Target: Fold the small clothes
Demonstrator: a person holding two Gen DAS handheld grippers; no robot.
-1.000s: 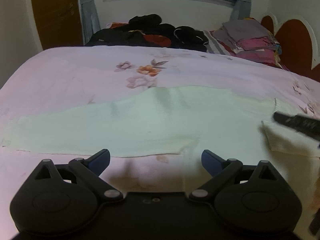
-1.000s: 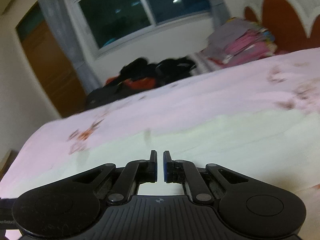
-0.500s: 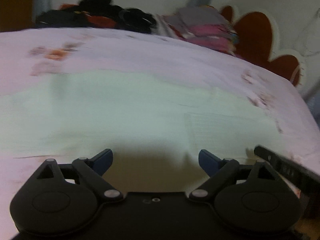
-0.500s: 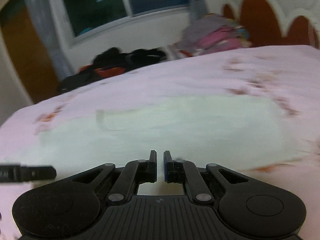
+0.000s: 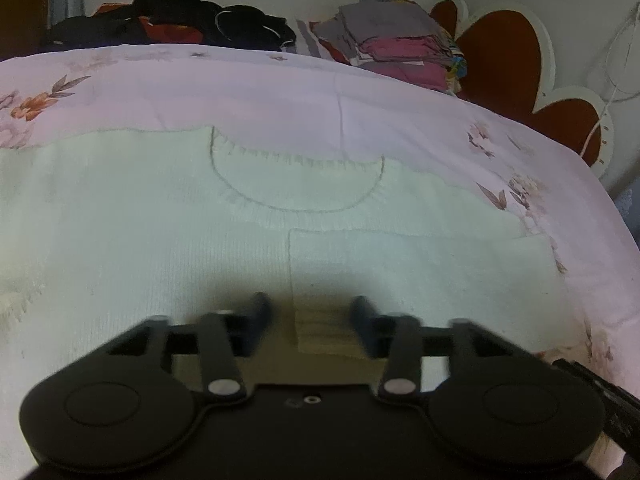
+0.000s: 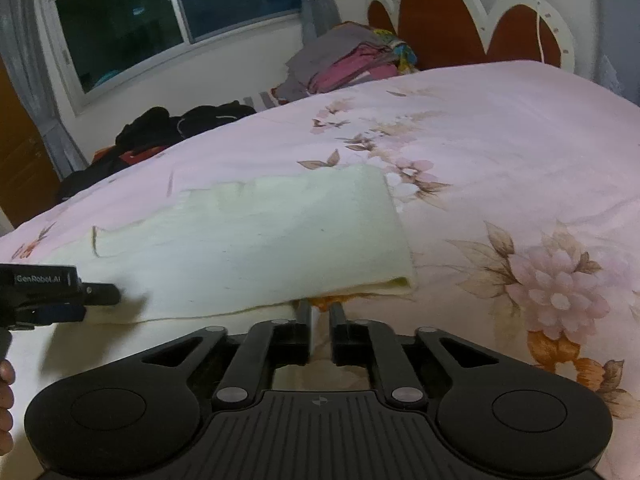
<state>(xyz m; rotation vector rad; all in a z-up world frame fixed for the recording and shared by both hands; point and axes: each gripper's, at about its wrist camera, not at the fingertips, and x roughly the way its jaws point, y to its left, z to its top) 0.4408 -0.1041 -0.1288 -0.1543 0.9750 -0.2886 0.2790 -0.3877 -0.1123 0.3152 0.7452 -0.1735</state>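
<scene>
A pale cream knit sweater (image 5: 160, 240) lies flat on the pink floral bedsheet (image 5: 360, 100), its round neckline (image 5: 296, 188) facing away. One sleeve (image 5: 420, 256) is folded across the body. Its ribbed cuff (image 5: 320, 328) lies between the fingers of my left gripper (image 5: 312, 320), whose jaws are closing and blurred, with a gap still beside the cuff. In the right wrist view the sweater (image 6: 260, 248) ends in a folded side. My right gripper (image 6: 320, 316) sits at its near edge, jaws opening a little, only sheet between them. The left gripper (image 6: 60, 296) shows at the far left.
A heap of dark clothes (image 5: 180, 20) and a stack of folded clothes (image 5: 400, 48) lie at the bed's far side. A red and white headboard (image 6: 460, 28) stands to the right. A window (image 6: 160, 12) is behind, and a person's hand (image 6: 5, 376) at the left edge.
Both grippers swept right along the sweater and dipped toward it. The left jaws narrowed from wide open around the sleeve cuff. The right jaws, shut before, have parted slightly.
</scene>
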